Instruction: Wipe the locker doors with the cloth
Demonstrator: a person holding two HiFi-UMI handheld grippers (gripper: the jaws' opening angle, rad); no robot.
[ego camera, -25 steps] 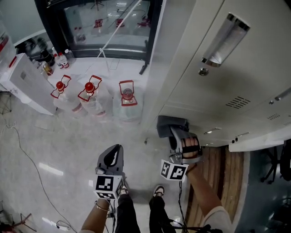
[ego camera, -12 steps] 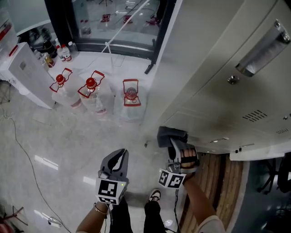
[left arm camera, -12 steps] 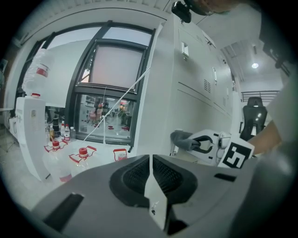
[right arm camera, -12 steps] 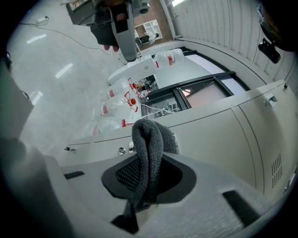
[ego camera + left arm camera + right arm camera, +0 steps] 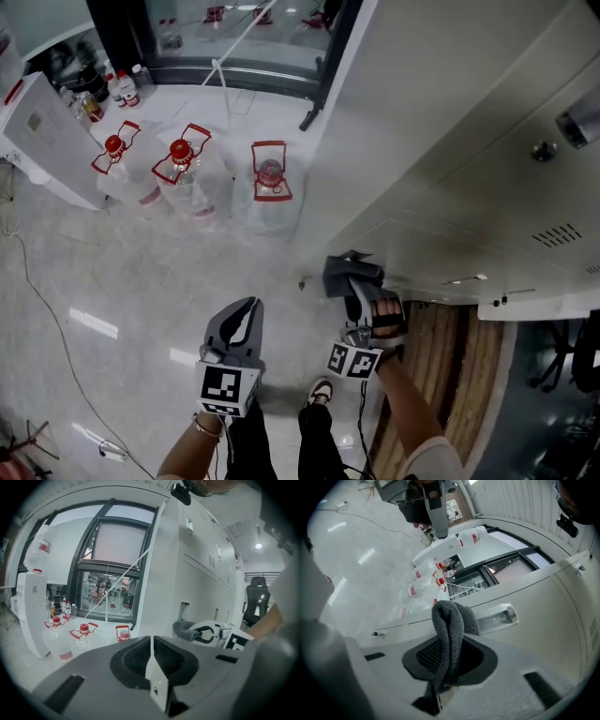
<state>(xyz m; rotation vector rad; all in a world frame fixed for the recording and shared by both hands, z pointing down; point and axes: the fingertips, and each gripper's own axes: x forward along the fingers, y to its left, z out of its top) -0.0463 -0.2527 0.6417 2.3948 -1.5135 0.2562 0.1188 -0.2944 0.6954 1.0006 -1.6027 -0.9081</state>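
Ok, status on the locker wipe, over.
Right claw shut on grey cloth, at the lower locker door. Left claw shut, empty, clear of the door. Water jugs on floor, not in the way.

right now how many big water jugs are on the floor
3, in a row on the floor: left jug, middle jug, right jug nearest the lockers. Others may be hidden.

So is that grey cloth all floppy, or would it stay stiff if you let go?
Probably floppy: the cloth is folded over itself and sags where the right gripper pinches it. It looks fuzzy like a towel, so it is likely soft and light, not slippery. If released, it would most likely just drop and crumple.
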